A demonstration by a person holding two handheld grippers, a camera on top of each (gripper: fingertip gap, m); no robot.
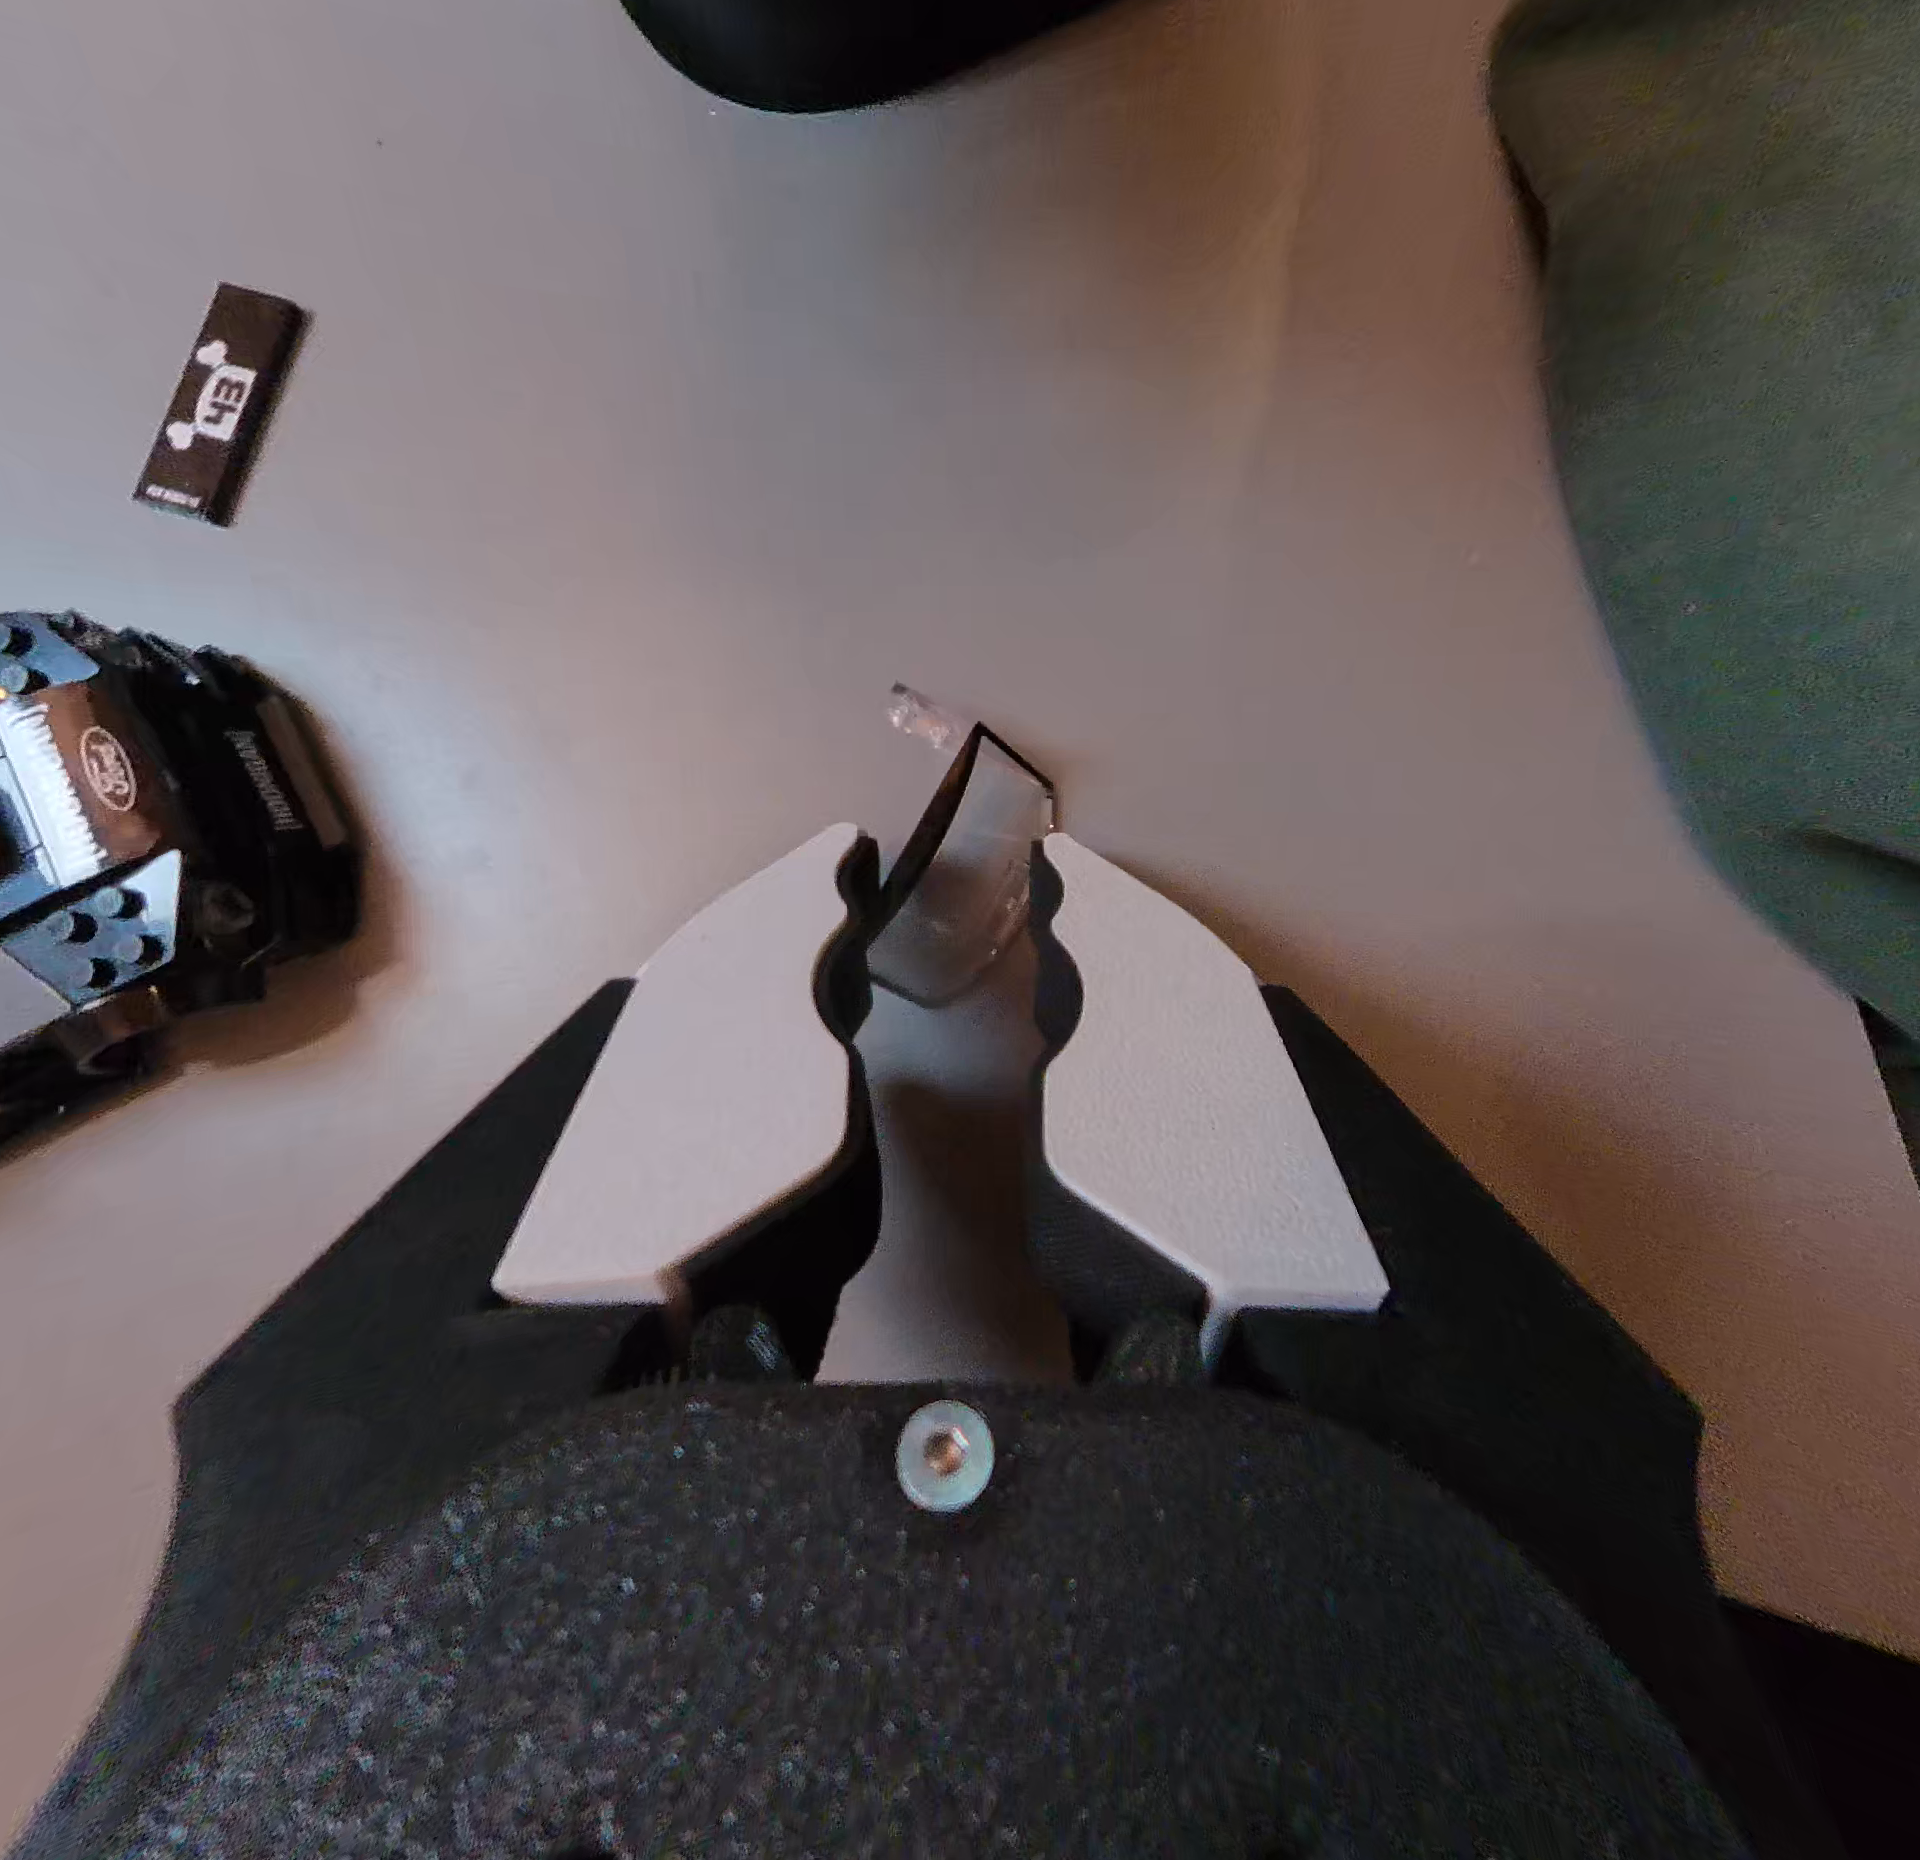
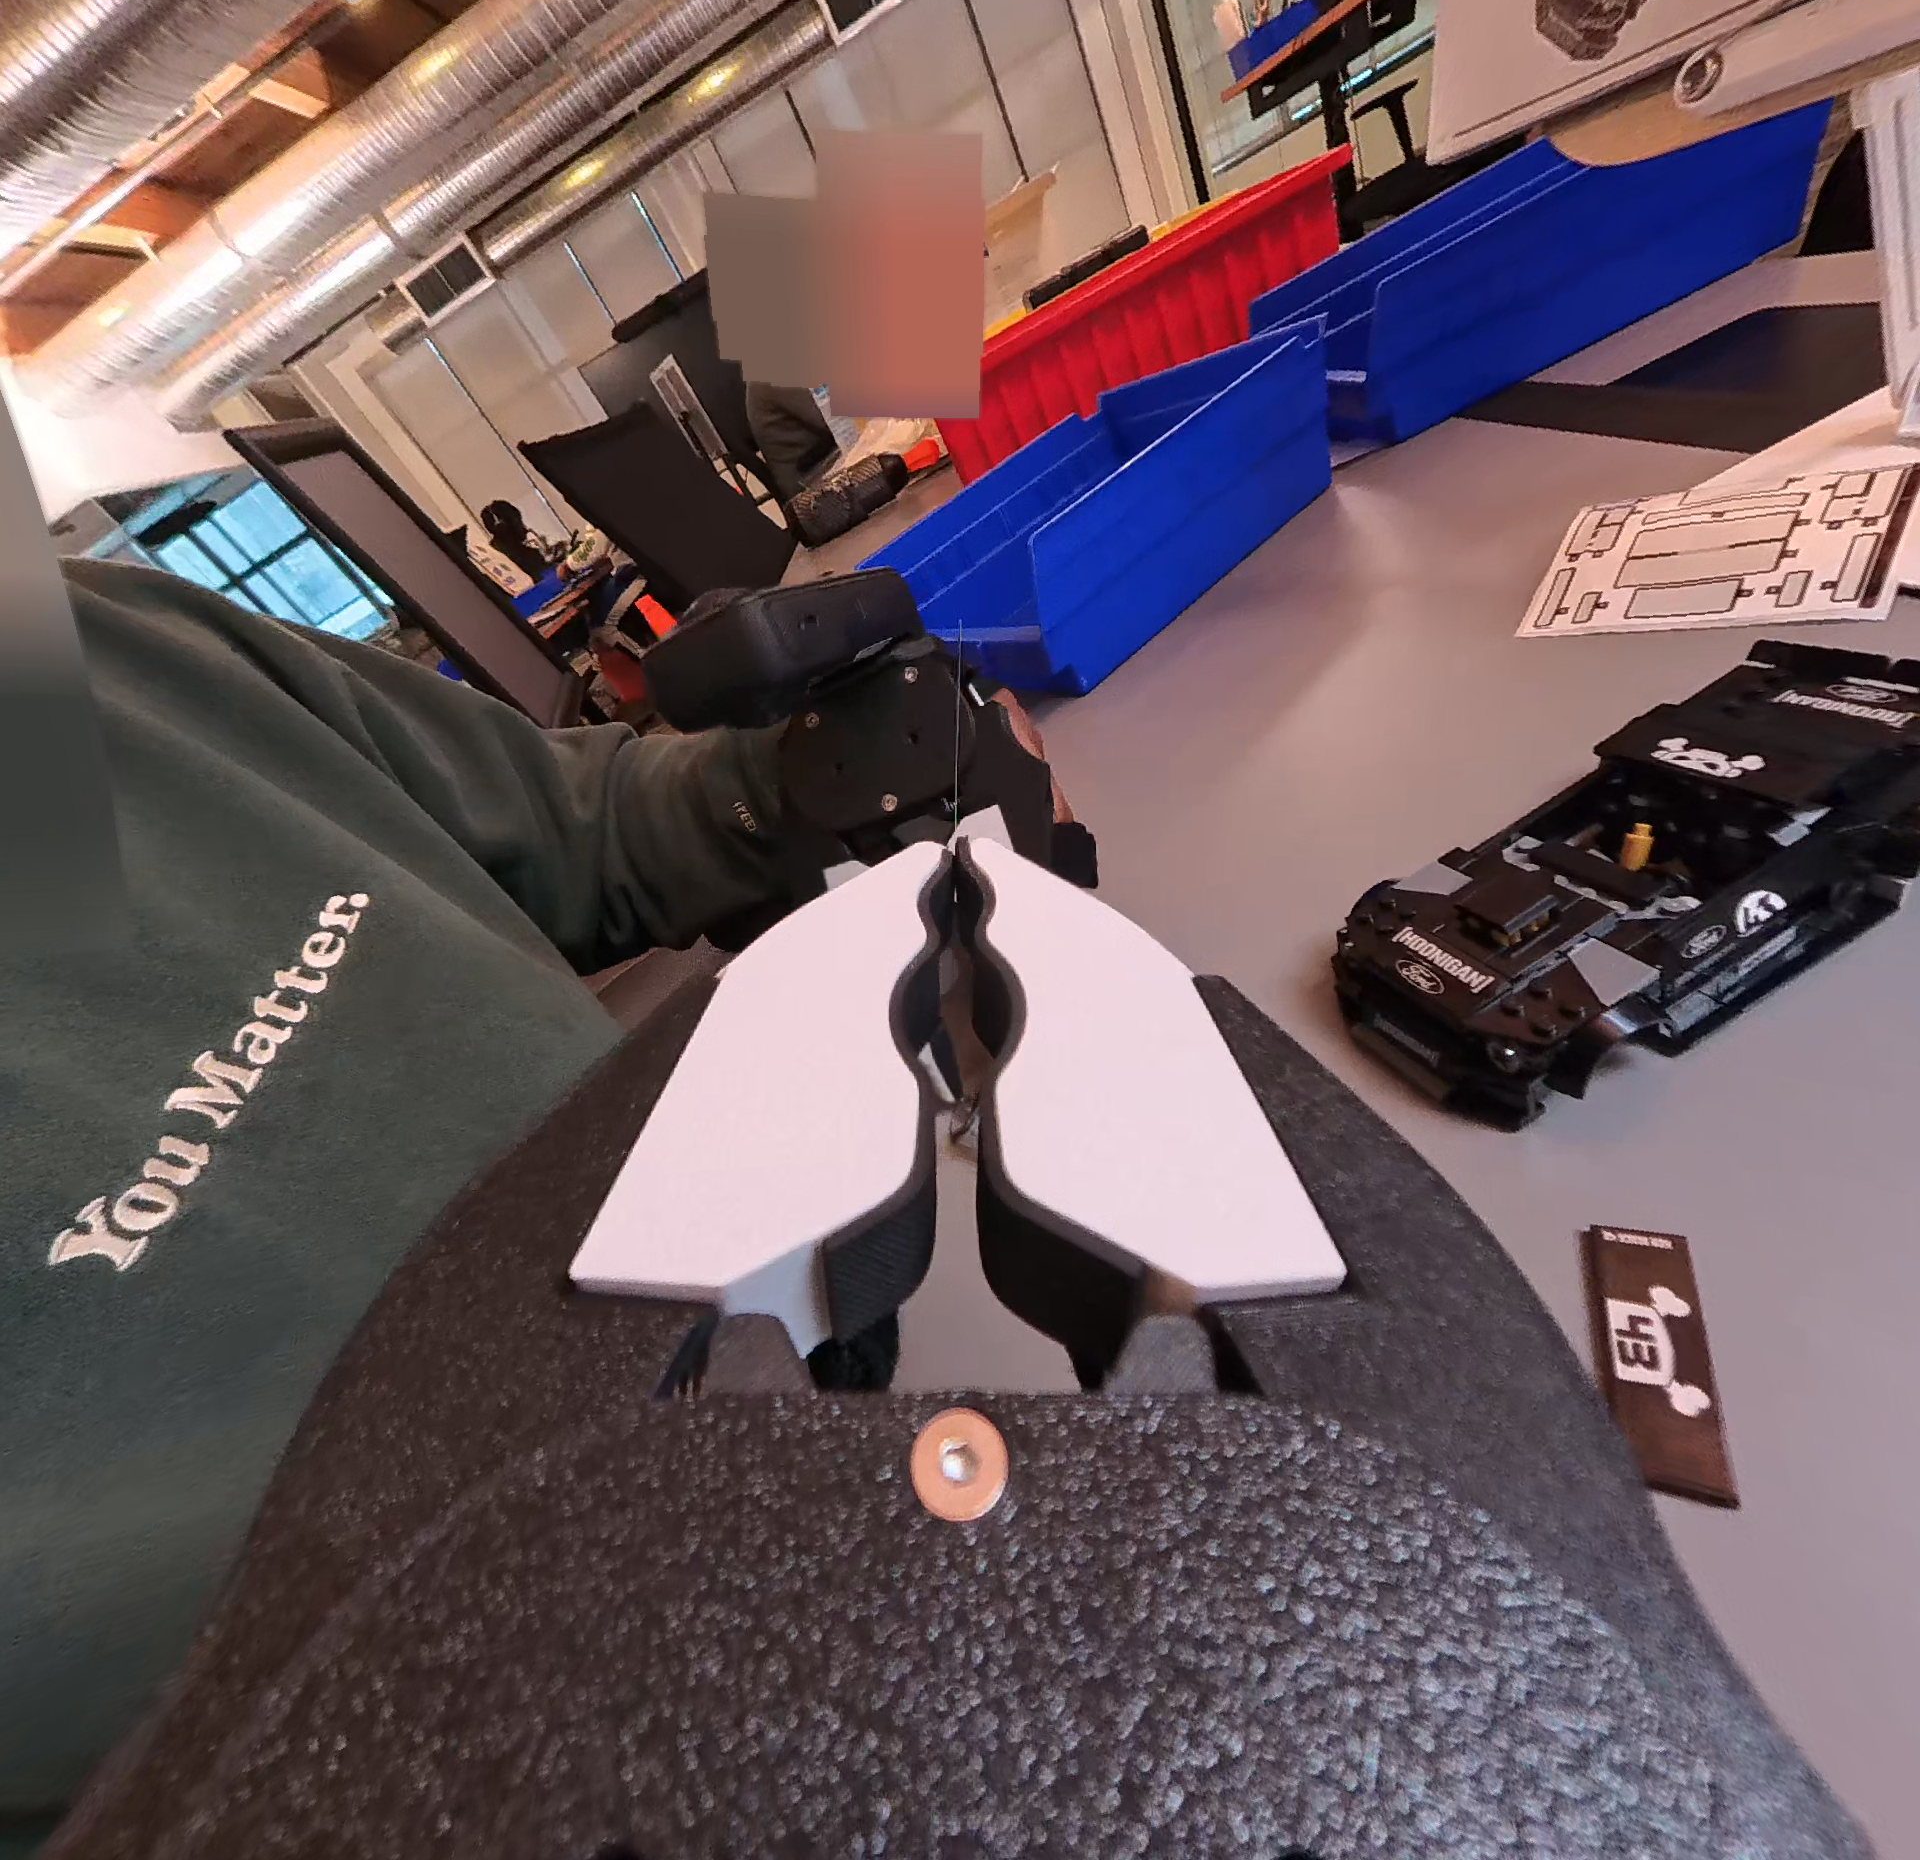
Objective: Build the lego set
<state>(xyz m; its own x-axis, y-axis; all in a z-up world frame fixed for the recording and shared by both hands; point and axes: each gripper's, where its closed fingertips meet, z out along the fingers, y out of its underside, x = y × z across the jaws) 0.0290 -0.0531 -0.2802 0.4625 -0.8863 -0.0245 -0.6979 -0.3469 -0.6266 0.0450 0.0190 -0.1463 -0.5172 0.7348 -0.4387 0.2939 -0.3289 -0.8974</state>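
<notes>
My left gripper (image 1: pixel 951 844) is part closed on a clear windscreen piece (image 1: pixel 961 875) with a black edge. The fingers pinch its two sides and the free end sticks out past the tips, tilted above the grey table (image 1: pixel 623 356). My guess is the side grip is there to keep the underside free for seating it on studs. My right gripper (image 2: pixel 958 854) is closed tip to tip. Something small and dark sits in the gap further back, but I can't tell what it is, or whether it's gripped. It's raised and aimed at the left unit, probably to steady or adjust the clear part.

Landmark is the black lego car (image 2: pixel 1652 906), the build in progress, with the cabin open on top and no glass fitted. I judge that's where the windscreen goes.
- Blue bins (image 2: pixel 1132 522) and a red bin (image 2: pixel 1153 345) sit well behind the car. Parts storage, I'd guess.
- A sticker sheet (image 2: pixel 1725 563) lies behind the car and nearer to it than the bins, with its slots looking mostly peeled.
- A loose black printed tile (image 2: pixel 1662 1363) lies flat in front of the car, near it and apart. Looks staged for a later step.
- Both grippers are off to the car's side, well apart from it. The sleeve (image 2: pixel 312 875) fills that side.

Next move needs a carry over to the cabin, so the pinch has to hold.
</notes>
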